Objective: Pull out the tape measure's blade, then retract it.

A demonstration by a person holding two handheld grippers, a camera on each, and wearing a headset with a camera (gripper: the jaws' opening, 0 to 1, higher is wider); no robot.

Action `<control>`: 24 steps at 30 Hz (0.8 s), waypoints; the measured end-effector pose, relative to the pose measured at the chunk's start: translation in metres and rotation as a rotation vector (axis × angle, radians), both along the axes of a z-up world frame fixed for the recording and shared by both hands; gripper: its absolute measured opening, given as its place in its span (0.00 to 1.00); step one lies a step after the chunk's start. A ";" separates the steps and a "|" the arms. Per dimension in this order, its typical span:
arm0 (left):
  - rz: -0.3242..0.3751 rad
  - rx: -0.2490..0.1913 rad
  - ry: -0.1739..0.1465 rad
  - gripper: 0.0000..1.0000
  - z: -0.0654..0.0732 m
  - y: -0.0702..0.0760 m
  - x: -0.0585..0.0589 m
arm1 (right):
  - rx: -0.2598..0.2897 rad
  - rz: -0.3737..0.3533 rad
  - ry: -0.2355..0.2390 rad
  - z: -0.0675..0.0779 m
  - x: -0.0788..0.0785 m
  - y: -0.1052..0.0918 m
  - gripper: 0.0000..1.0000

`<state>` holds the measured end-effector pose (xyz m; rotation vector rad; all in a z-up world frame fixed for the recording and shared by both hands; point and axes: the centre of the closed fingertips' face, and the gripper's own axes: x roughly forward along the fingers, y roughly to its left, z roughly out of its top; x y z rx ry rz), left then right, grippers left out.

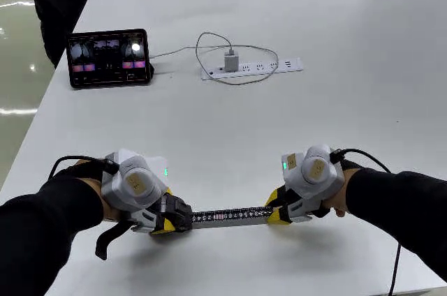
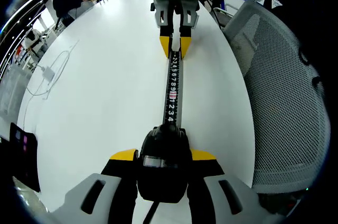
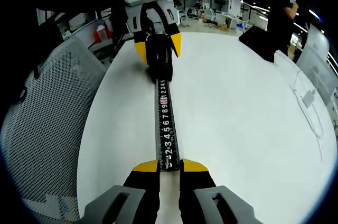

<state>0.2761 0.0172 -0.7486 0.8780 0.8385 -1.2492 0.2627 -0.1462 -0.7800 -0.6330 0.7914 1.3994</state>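
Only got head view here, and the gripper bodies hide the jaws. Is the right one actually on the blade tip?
Observer: Yes. In the right gripper view the right gripper is shut on the end of the blade, with a yellow tip on each side.
Operator: And the case end?
Observer: The left gripper view shows the left gripper clamped on the black case, the blade running out of it straight ahead.
Operator: Anything beside the bench on my side?
Observer: A grey mesh chair stands right against the table edge, alongside the blade.
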 end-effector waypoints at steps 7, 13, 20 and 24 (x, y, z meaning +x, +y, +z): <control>-0.003 -0.002 0.001 0.30 0.000 0.000 0.000 | -0.002 -0.003 -0.002 0.000 -0.001 -0.005 0.09; -0.004 -0.002 -0.001 0.30 0.000 0.000 0.000 | -0.007 -0.010 0.000 0.001 -0.001 -0.010 0.09; -0.007 -0.006 0.001 0.30 0.000 0.000 0.000 | -0.017 -0.015 -0.002 0.001 0.000 -0.017 0.09; -0.008 -0.009 -0.001 0.30 0.000 0.000 0.000 | -0.020 -0.018 -0.002 0.001 0.000 -0.020 0.09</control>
